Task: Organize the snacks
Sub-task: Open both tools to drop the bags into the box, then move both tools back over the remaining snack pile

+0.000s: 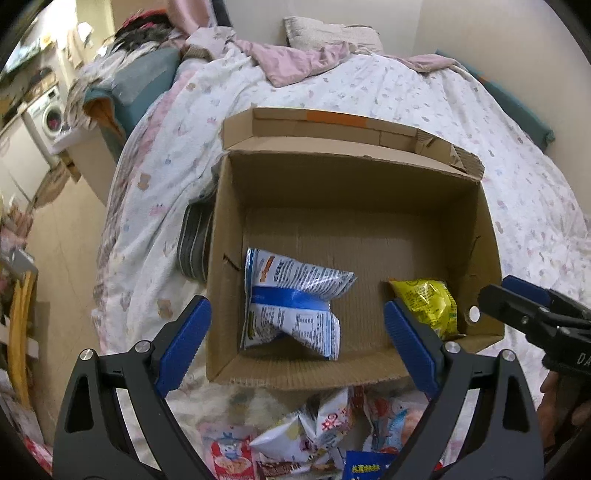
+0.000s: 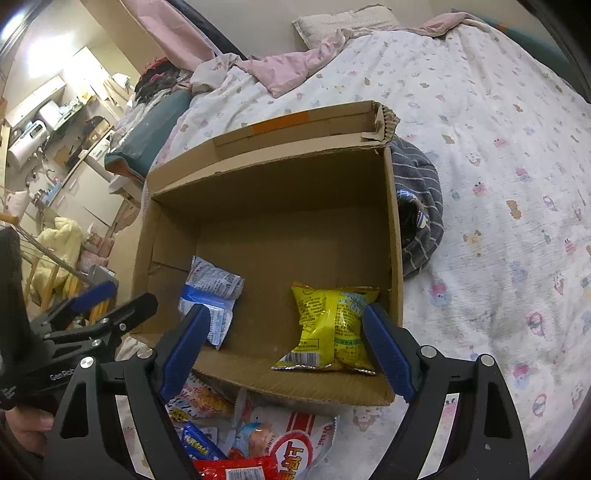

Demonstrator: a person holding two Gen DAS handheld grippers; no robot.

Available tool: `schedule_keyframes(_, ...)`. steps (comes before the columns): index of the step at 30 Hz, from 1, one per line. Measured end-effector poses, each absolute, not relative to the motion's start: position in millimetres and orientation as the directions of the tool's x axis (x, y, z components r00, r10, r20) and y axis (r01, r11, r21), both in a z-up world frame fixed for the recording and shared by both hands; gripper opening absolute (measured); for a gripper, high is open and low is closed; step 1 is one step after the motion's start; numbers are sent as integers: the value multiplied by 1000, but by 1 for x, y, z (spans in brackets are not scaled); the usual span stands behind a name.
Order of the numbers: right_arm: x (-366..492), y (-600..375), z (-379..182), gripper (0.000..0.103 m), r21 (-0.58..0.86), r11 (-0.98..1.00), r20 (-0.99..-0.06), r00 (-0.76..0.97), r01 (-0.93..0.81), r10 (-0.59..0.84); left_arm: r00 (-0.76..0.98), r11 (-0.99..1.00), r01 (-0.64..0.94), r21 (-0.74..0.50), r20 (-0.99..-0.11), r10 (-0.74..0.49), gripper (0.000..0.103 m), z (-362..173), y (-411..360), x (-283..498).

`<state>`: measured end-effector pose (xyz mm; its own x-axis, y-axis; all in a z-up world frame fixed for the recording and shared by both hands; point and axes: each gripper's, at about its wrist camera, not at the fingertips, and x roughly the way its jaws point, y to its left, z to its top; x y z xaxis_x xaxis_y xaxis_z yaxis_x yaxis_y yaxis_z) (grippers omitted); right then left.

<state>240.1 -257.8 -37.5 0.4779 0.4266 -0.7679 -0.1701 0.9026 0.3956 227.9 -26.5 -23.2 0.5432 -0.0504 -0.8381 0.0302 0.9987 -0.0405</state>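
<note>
An open cardboard box (image 1: pixel 343 192) (image 2: pixel 266 192) sits on the bed. Inside lie a blue-and-white snack bag (image 1: pixel 291 306) (image 2: pixel 212 291) at the left and a yellow snack bag (image 1: pixel 428 302) (image 2: pixel 328 325) at the right. My left gripper (image 1: pixel 295 325) is open and empty over the box's near edge. My right gripper (image 2: pixel 284 328) is open and empty above the near edge, close to the yellow bag. Loose snack packets (image 1: pixel 314 439) (image 2: pixel 258 439) lie on the bed in front of the box.
The bed has a white patterned quilt (image 2: pixel 498 184), a pink blanket (image 1: pixel 295 62) and a pillow (image 1: pixel 328 33). A grey striped cloth (image 2: pixel 421 206) lies against the box's side. The floor (image 1: pixel 62 251) and furniture are to the left. Each gripper shows in the other's view (image 1: pixel 532 314) (image 2: pixel 85 317).
</note>
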Motion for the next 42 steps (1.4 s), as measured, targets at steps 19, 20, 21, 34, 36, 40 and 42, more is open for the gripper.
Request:
schedule_keyframes(19, 181, -271, -6, 87, 406, 892, -718, 534, -198, 446, 560, 998, -30, -50, -828, -24, 93, -8, -3, 163)
schedule_keyframes(20, 175, -270, -6, 87, 397, 896, -722, 535, -200, 440, 562, 998, -30, -50, -827, -24, 93, -8, -2, 157)
schedule_keyframes(21, 172, -269, -7, 87, 396, 896, -723, 533, -200, 439, 563, 998, -32, -50, -826, -24, 93, -7, -1, 154)
schedule_keyframes(34, 131, -279, -17, 87, 391, 905, -737, 534, -166, 416, 558, 997, -48, -68, -829, -29, 93, -12, 12, 112)
schedule_keyframes(36, 124, -281, -19, 87, 394, 905, -738, 531, -162, 417, 557, 996, -52, -67, -830, -27, 93, -14, 13, 106)
schedule_keyframes(40, 110, -283, -24, 87, 368, 915, -752, 527, -165, 397, 542, 996, -56, -75, -840, -33, 93, -20, 19, 94)
schedule_keyframes(42, 103, -285, -26, 87, 356, 919, -757, 525, -169, 390, 535, 995, -54, -78, -844, -37, 93, -24, 21, 89)
